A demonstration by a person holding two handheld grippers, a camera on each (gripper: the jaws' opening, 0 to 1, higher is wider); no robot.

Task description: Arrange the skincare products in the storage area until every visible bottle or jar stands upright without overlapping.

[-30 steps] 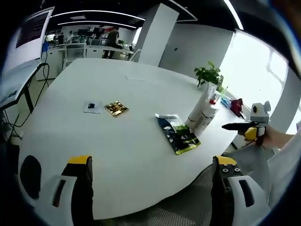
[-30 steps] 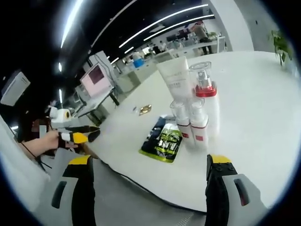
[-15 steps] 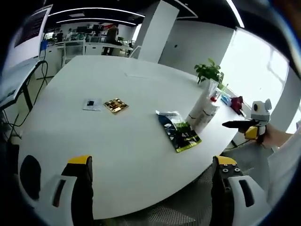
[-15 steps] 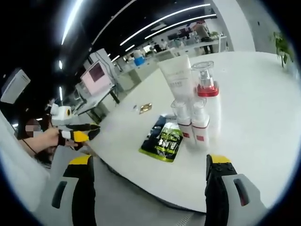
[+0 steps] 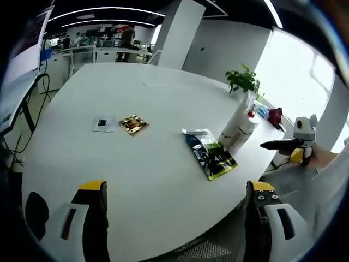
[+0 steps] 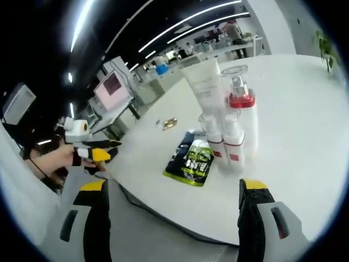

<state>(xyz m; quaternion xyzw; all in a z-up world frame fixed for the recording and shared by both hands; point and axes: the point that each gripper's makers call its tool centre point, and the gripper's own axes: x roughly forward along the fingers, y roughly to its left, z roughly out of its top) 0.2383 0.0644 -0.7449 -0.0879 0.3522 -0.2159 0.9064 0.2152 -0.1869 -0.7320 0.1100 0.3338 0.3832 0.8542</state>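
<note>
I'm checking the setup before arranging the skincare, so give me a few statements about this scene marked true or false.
1. The bottles stand upright in a cluster. True.
2. The green sachet stands on edge. False: it lies flat on the white table.
3. The right gripper grips a bottle. False: its jaws are open and empty.
4. A gold packet lies apart from the bottles. True.
5. The left gripper is open. True.
</note>
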